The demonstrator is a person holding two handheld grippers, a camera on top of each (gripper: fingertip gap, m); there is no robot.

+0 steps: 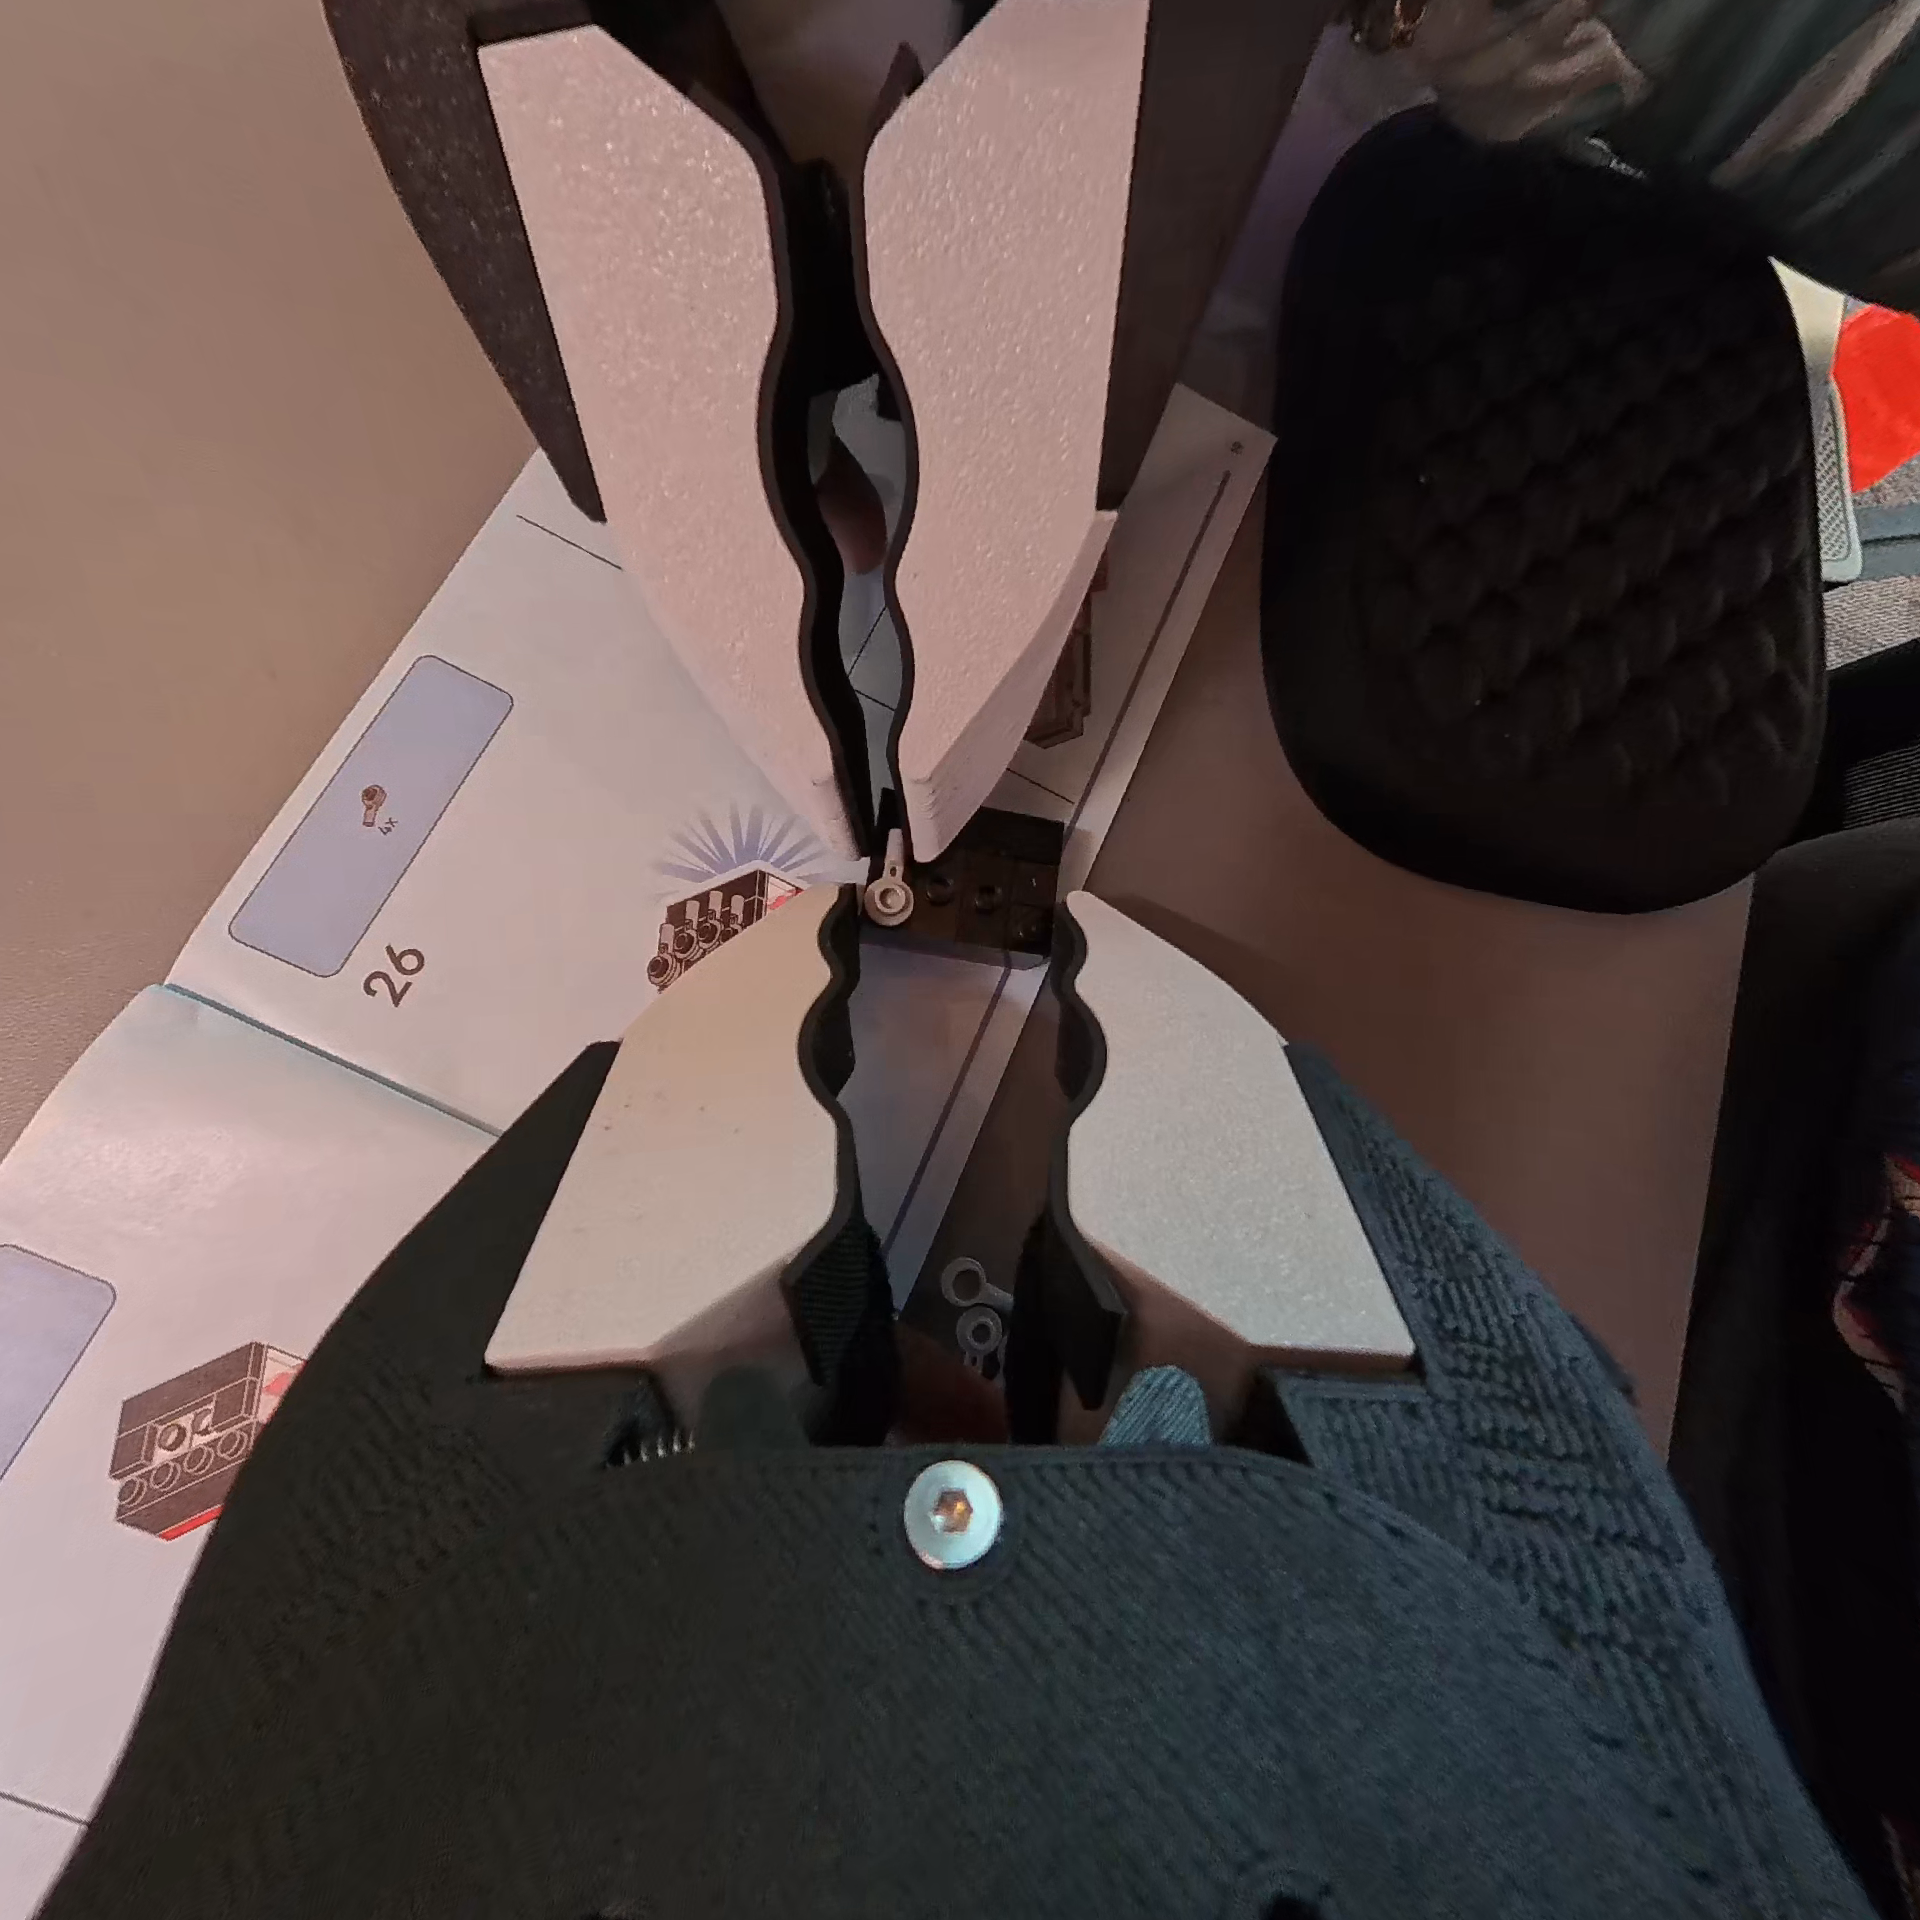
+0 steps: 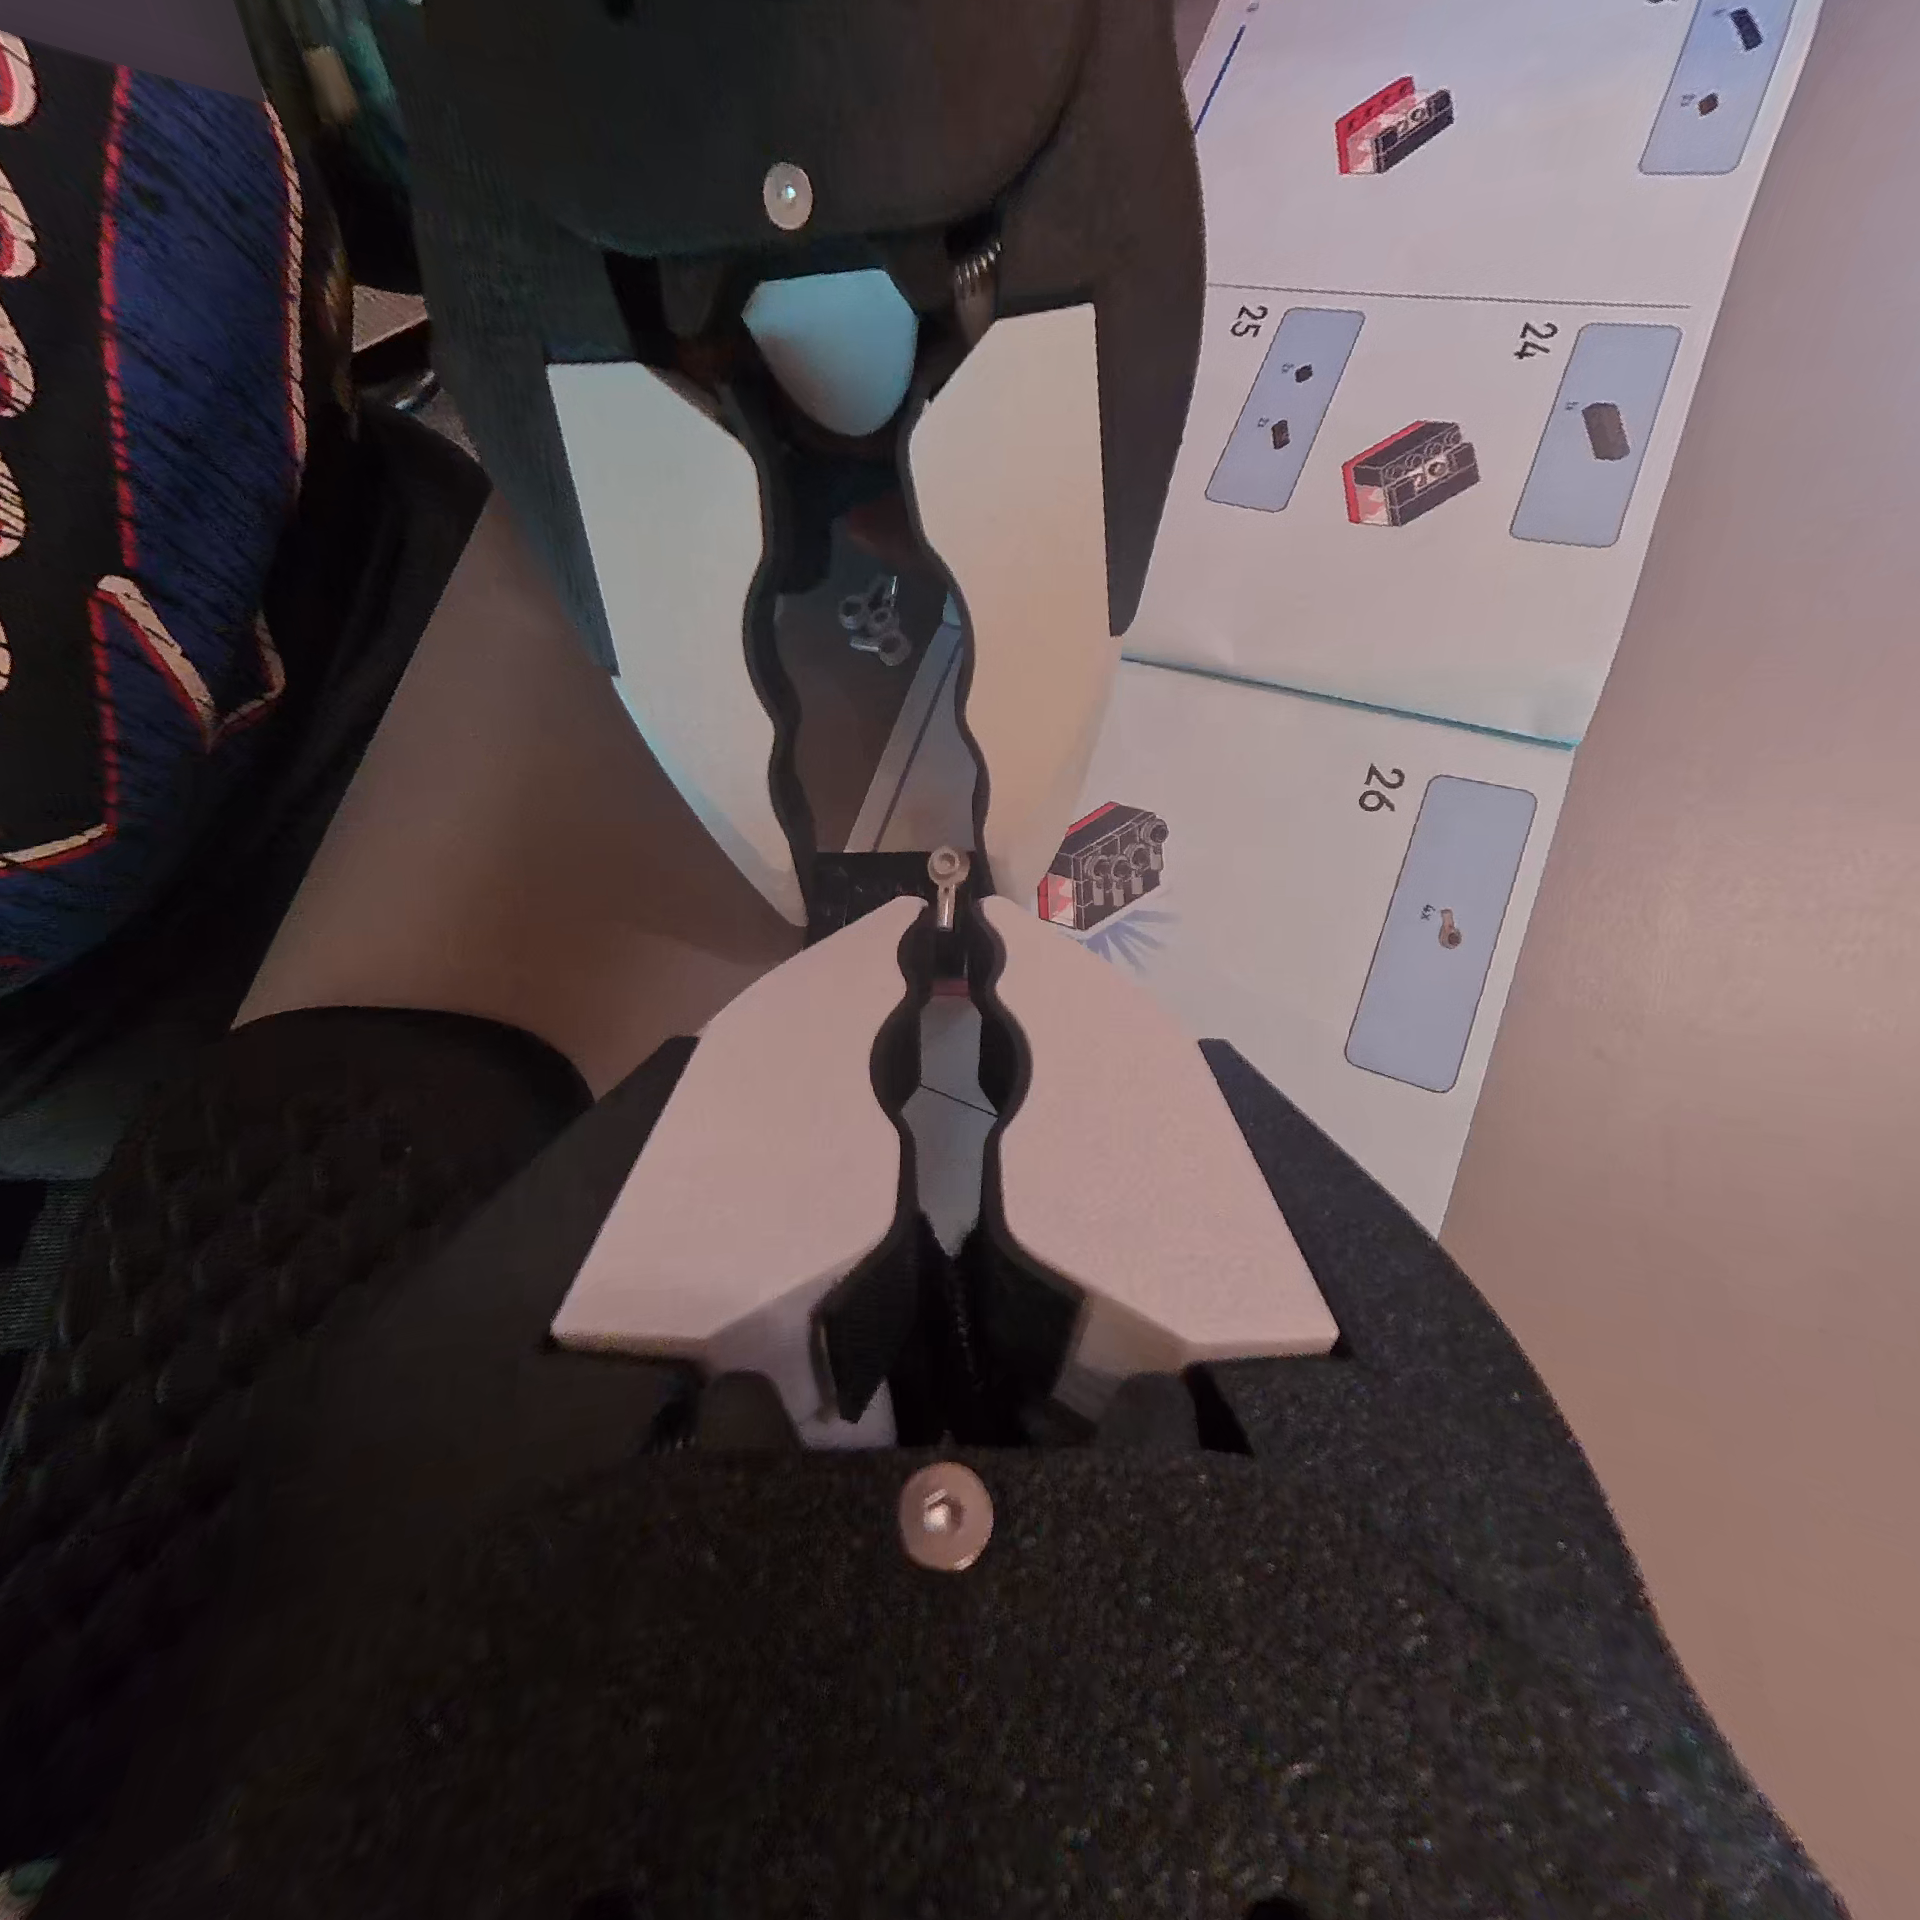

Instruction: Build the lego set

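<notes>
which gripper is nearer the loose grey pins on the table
Left. The spare grey pins lie between the left gripper's fingers near its base; the right gripper faces them from beyond the black brick assembly.

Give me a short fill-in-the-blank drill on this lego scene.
1. The right gripper pinches a small ___ pin.
2. The left gripper holds a ___ block between its fingers.
3. The booklet lies ___ on the table, showing pictured steps.

Missing words: grey; black; open

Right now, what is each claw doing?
Left gripper: shut on the black block.
Right gripper: shut on the small grey piece.
</notes>
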